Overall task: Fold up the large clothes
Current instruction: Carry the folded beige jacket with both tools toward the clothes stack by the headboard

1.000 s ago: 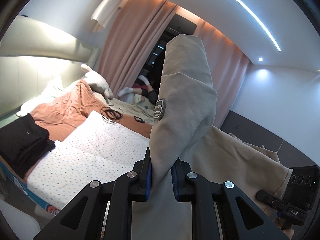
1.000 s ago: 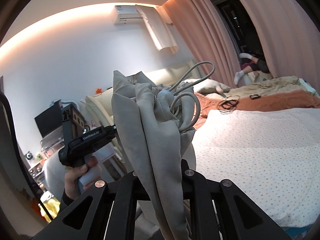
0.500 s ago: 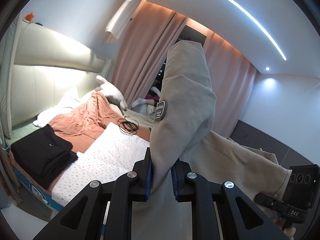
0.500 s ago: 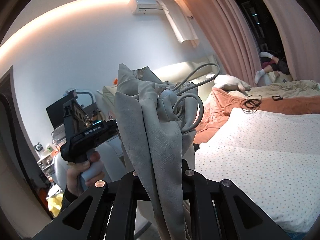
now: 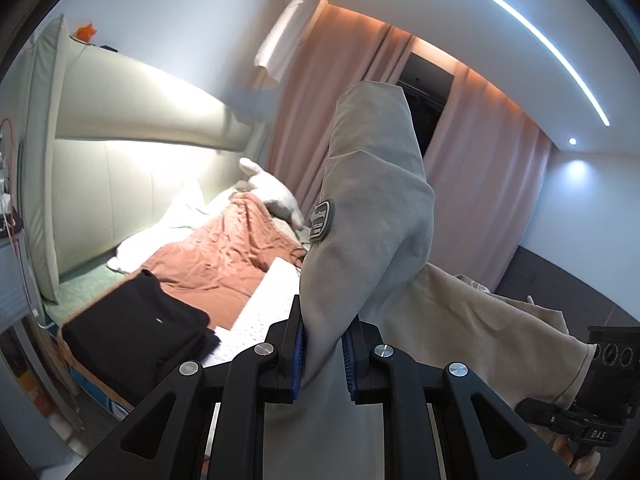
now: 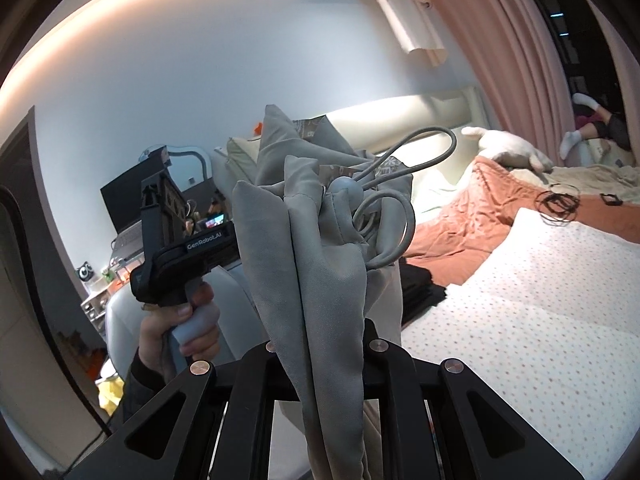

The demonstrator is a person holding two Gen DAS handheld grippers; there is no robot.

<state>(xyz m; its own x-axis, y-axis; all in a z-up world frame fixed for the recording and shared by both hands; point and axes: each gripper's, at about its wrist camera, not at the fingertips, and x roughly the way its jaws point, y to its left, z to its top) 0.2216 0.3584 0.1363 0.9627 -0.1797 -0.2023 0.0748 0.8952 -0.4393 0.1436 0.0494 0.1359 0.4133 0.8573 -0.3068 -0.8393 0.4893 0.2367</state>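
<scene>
While you are carrying the beige jacket [image 5: 372,216] in the air beside the bed [image 6: 540,320], the left gripper [image 5: 322,354] and right gripper [image 6: 320,354] are both clenching its fabric; be keeping it taut and level.

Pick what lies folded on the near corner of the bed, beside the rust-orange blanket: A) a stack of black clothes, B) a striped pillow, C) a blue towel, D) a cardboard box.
A: a dark stack of black clothes lies on the bed corner next to the rust-orange blanket, while both tools hold the beige garment up.
</scene>
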